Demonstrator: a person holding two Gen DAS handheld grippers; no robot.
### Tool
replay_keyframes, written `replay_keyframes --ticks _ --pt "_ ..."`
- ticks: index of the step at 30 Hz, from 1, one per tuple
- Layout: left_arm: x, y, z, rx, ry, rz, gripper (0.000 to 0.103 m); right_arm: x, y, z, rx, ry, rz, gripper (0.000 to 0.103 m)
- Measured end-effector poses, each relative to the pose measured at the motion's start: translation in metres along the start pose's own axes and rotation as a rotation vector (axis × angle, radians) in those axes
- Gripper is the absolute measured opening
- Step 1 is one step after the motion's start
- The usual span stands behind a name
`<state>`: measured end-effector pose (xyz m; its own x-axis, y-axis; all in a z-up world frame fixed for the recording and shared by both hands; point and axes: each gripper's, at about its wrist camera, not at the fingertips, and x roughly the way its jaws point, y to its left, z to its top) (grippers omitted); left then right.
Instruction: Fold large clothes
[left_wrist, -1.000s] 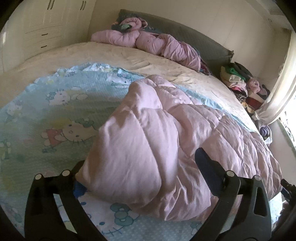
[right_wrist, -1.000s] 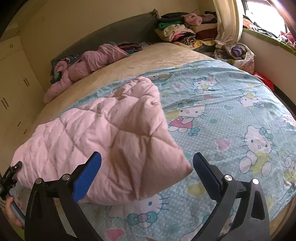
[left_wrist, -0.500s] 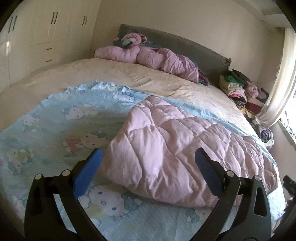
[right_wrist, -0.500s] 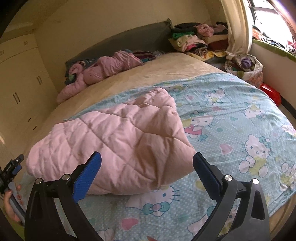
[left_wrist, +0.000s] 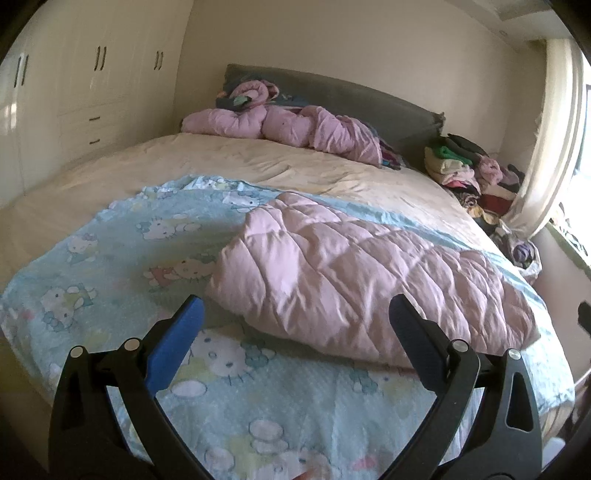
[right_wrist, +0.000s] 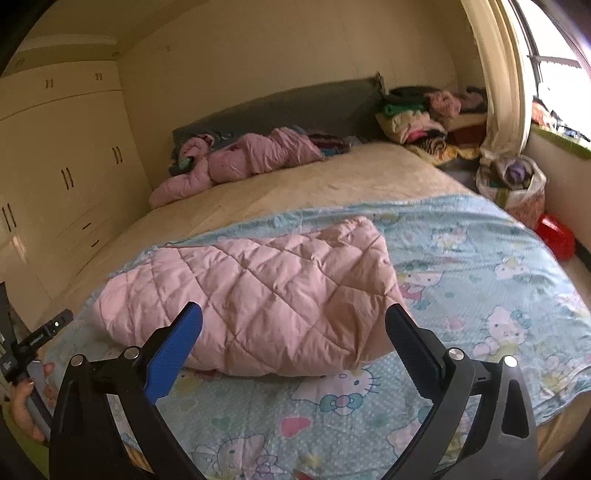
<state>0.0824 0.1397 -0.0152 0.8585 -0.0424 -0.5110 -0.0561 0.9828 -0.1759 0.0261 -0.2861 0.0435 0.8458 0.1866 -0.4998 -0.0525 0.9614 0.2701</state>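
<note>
A pink quilted garment (left_wrist: 351, 280) lies folded in a thick bundle on the blue cartoon-print sheet (left_wrist: 122, 266) near the foot of the bed. It also shows in the right wrist view (right_wrist: 258, 291). My left gripper (left_wrist: 295, 325) is open and empty, held back from the bundle's near edge. My right gripper (right_wrist: 293, 328) is open and empty, also held back from the bundle. The left gripper's body (right_wrist: 37, 339) and the hand holding it show at the left edge of the right wrist view.
A second pink garment (left_wrist: 288, 125) lies crumpled by the grey headboard (left_wrist: 351, 96). A pile of folded clothes (left_wrist: 465, 166) stands at the bed's far right by the curtain. Cream wardrobes (left_wrist: 74, 92) line the left wall. A bag of clothes (right_wrist: 513, 181) and a red object (right_wrist: 554, 236) sit on the floor.
Both grippers have pulled back and up from the pink garment. The left one let go of a fold, which now lies flat on the bundle.
</note>
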Motion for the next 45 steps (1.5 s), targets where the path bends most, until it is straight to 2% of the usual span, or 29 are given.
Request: replay_keyframes --ticks 7,12,18,22,34,45 --pt "-0.024 -0.018 -0.022 0.025 0.006 -0.030 0.094 -0.022 0.013 -0.030 -0.046 -0.023 -0.036 0.099" --pt "-0.038 -0.027 -0.035 0.041 0.014 -0.040 0.094 -0.017 0.019 -0.053 -0.061 0.038 -0.009 0.099" --pt "-0.041 -0.034 -0.041 0.054 0.023 -0.018 0.094 -0.010 0.020 -0.070 -0.057 0.095 0.015 0.099" --pt "-0.042 -0.039 -0.042 0.062 0.035 0.013 0.094 -0.009 0.020 -0.073 -0.049 0.113 0.022 0.099" --pt "-0.048 -0.047 -0.044 0.079 0.031 0.012 0.094 -0.009 0.024 -0.080 -0.050 0.133 0.076 0.099" --pt "-0.048 -0.053 -0.046 0.092 0.039 0.018 0.094 -0.011 0.021 -0.081 -0.041 0.129 0.084 0.099"
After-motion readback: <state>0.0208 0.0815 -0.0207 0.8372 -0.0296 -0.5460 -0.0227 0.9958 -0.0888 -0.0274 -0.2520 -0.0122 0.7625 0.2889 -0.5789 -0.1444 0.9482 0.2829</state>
